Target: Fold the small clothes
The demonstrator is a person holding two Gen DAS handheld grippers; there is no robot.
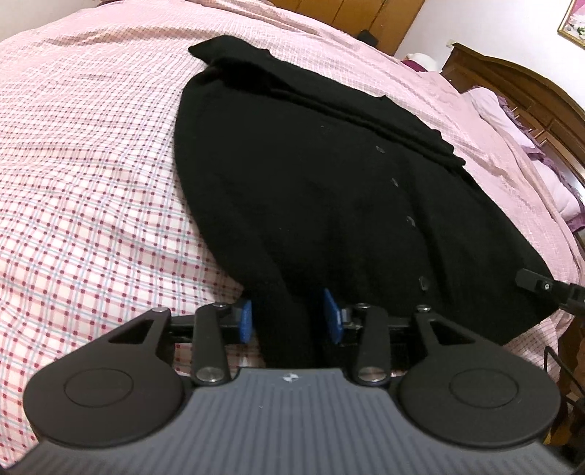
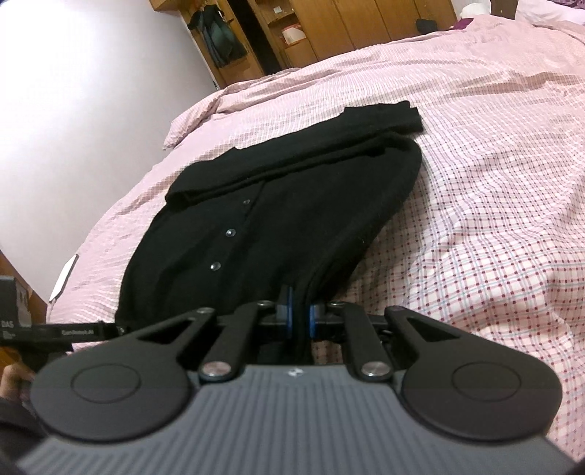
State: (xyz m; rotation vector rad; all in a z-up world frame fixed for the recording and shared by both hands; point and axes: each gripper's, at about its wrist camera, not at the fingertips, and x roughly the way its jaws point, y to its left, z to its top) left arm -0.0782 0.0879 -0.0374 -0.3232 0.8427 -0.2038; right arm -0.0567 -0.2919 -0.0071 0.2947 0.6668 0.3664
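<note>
A black buttoned cardigan (image 1: 329,182) lies on the pink checked bedspread (image 1: 91,164), its sleeves folded across the far end. My left gripper (image 1: 289,318) has its blue pads (image 1: 246,319) apart, with the near hem of the cardigan between them. In the right wrist view the cardigan (image 2: 278,204) runs away from me, and my right gripper (image 2: 299,318) is shut on its near edge, which is pinched between the blue pads (image 2: 312,319). The right gripper's tip (image 1: 537,285) shows at the cardigan's right corner in the left wrist view. The left gripper's body (image 2: 55,332) shows at the left.
The bed's wooden headboard (image 1: 512,84) and lilac pillows (image 1: 504,120) are at the right. Wooden wardrobes (image 2: 329,29) and hanging dark clothes (image 2: 219,36) stand beyond the bed. The bed edge (image 2: 65,277) is at the left.
</note>
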